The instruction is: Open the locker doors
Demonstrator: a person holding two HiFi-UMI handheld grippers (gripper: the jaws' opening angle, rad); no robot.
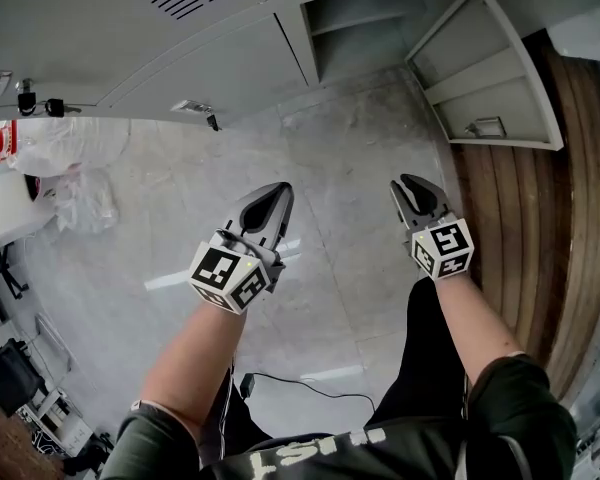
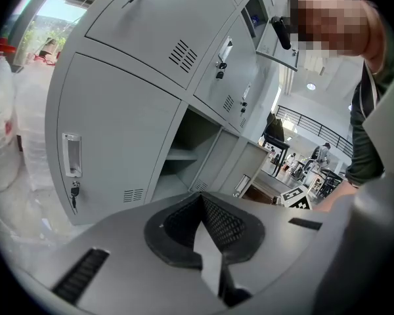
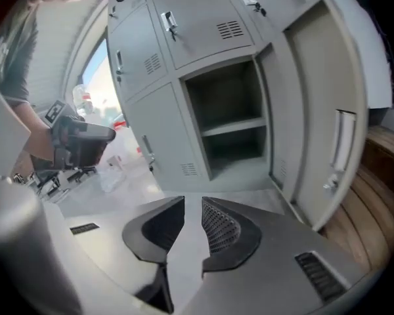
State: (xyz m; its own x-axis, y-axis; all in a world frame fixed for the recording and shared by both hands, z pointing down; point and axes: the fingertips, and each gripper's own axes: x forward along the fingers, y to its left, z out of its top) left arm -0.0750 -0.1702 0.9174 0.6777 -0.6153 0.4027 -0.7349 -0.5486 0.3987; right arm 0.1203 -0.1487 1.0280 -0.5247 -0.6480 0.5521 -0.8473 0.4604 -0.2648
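Note:
A bank of grey lockers [image 1: 180, 58] fills the far side. One lower compartment [image 1: 370, 28] stands open and bare, its door [image 1: 490, 78] swung out to the right. In the right gripper view this compartment [image 3: 233, 120] shows one shelf, and the open door [image 3: 322, 104] carries its handle [image 3: 341, 146]. The lower door [image 2: 111, 143] left of it is closed, with a handle [image 2: 71, 155] and a key [image 2: 73, 192] below. My left gripper [image 1: 270, 203] hovers over the floor, its tips meeting [image 2: 201, 199], nothing held. My right gripper [image 1: 410, 190] is beside it, slightly open [image 3: 192, 202] and empty.
Clear plastic bags [image 1: 80, 198] lie on the floor at the left by a white table edge [image 1: 0, 208]. A dark wooden strip [image 1: 560, 198] runs along the right under the open door. A black cable [image 1: 310, 383] crosses the floor near my legs.

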